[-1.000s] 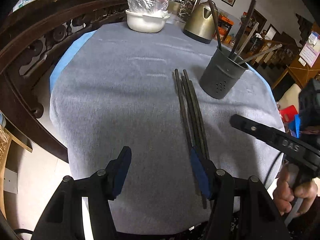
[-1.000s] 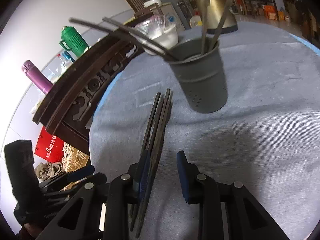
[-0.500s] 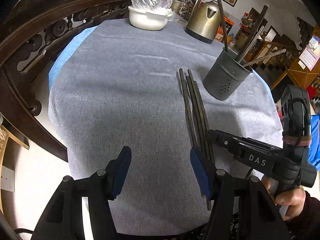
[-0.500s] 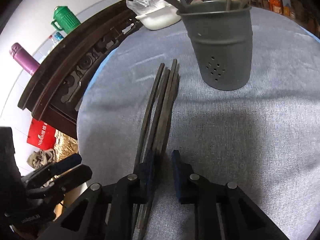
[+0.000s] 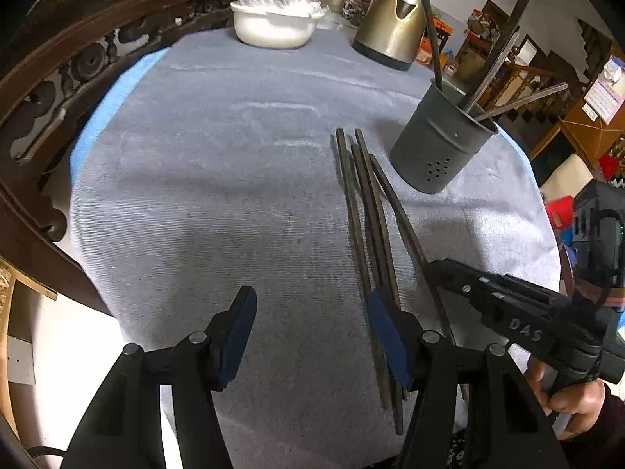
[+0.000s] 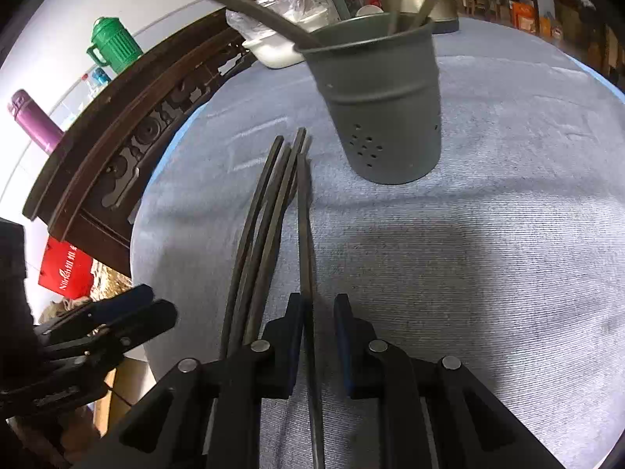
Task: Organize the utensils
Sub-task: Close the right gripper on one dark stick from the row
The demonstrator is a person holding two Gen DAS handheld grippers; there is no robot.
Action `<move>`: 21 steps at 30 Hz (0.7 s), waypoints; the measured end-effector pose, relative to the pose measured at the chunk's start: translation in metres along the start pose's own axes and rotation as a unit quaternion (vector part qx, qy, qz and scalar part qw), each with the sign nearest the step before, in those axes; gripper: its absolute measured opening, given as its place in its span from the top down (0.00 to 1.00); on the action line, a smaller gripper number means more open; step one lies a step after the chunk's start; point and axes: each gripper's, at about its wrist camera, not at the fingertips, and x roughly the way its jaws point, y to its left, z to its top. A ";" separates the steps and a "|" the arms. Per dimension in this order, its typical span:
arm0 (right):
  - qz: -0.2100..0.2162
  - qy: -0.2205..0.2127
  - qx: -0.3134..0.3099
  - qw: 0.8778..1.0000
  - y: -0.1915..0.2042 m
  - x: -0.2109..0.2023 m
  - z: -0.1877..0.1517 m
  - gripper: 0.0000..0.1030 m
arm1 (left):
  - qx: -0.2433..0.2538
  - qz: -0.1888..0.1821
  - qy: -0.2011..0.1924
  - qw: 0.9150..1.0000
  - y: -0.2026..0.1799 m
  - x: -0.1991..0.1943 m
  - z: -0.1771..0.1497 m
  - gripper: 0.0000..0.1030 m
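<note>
Several dark chopsticks (image 5: 363, 215) (image 6: 258, 234) lie in a bundle on the grey tablecloth (image 5: 215, 195), left of a grey perforated holder (image 5: 437, 156) (image 6: 383, 109) with more sticks standing in it. One chopstick (image 6: 304, 234) (image 5: 398, 207) is fanned out to the right of the bundle. It runs between the narrow jaws of my right gripper (image 6: 318, 305) (image 5: 431, 269), against the left pad, with a gap showing at the right pad. My left gripper (image 5: 308, 332) (image 6: 156, 305) is open and holds nothing. Its right finger (image 5: 386, 336) rests over the near ends of the bundle.
A white bowl (image 5: 273, 27) under plastic wrap and a brass-coloured kettle (image 5: 390, 27) stand at the far side. A carved dark wooden chair back (image 5: 58, 90) curves around the left. A green jug (image 6: 113, 45) and purple bottle (image 6: 33, 121) stand beyond it. The table edge is just below both grippers.
My right gripper came down onto the chopsticks and its jaws narrowed. One chopstick now lies apart from the bundle, between them. The left gripper edged forward, still open.
</note>
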 end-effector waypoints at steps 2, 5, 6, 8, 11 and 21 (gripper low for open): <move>0.005 -0.008 0.002 1.000 -0.001 -0.006 0.004 0.82 | -0.004 -0.005 0.009 1.000 0.000 0.005 0.002 0.40; 0.018 0.003 0.000 1.000 0.002 -0.006 0.008 0.82 | -0.012 -0.012 0.023 1.000 0.000 0.013 0.006 0.40; 0.018 0.005 -0.004 1.000 0.004 -0.005 0.007 0.82 | -0.013 -0.014 0.028 0.999 -0.001 0.016 0.007 0.40; 0.019 0.015 -0.015 1.000 0.009 0.000 0.007 0.82 | -0.012 -0.014 0.035 0.999 -0.003 0.020 0.010 0.40; 0.016 0.025 -0.015 0.999 0.013 0.008 0.008 0.82 | -0.003 -0.016 0.042 0.999 -0.007 0.025 0.015 0.40; -0.003 0.026 -0.002 1.000 0.008 0.006 0.002 0.92 | 0.005 -0.015 0.050 0.999 -0.016 0.042 0.030 0.61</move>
